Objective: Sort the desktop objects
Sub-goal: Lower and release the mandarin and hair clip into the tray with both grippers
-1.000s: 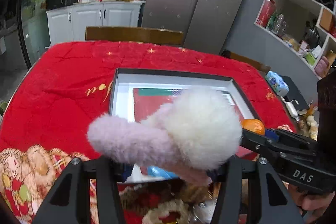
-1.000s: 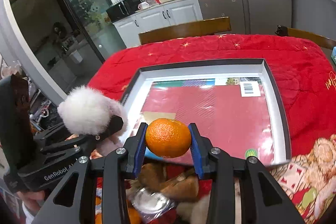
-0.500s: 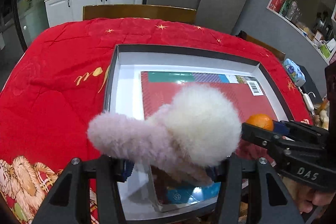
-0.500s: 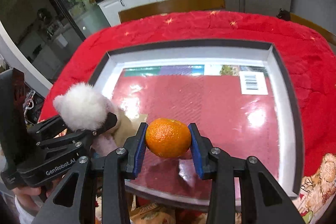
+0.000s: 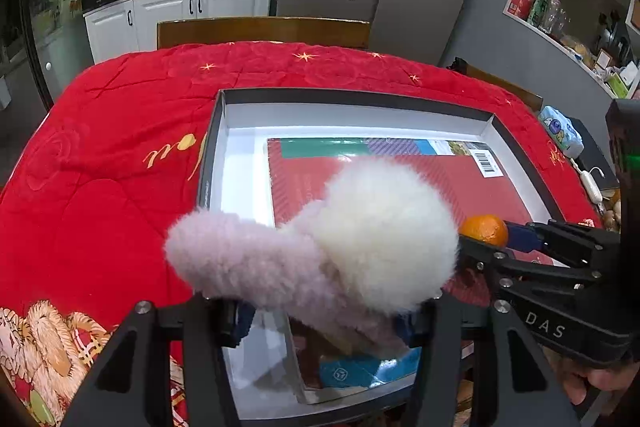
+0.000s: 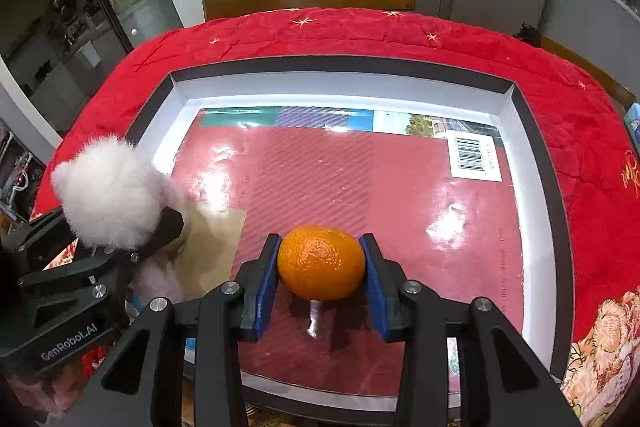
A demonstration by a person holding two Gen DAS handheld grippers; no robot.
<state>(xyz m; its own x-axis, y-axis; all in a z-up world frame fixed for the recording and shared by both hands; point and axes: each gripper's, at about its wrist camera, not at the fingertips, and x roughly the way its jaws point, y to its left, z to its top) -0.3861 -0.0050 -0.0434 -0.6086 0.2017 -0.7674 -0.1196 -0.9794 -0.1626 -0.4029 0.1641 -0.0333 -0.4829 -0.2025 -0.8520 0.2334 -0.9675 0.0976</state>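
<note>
My left gripper (image 5: 320,315) is shut on a fluffy pink-and-white plush toy (image 5: 340,239) and holds it over the near left part of a shallow black-rimmed box (image 5: 216,147). The toy also shows in the right wrist view (image 6: 108,195). My right gripper (image 6: 320,267) is shut on an orange (image 6: 320,261) and holds it low over the glossy red book (image 6: 380,195) that lies in the box (image 6: 152,107). The orange shows in the left wrist view (image 5: 484,229) to the right of the toy.
The box sits on a red quilted cloth (image 5: 100,167) over the table. A wooden chair (image 5: 260,31) stands at the far edge. A tissue pack (image 5: 560,135) lies off the right side. A tan card (image 6: 216,243) lies on the book's near left.
Both grippers have moved forward over the box with their loads and come lower. The orange now hangs just above the book. Both grips are unchanged.
</note>
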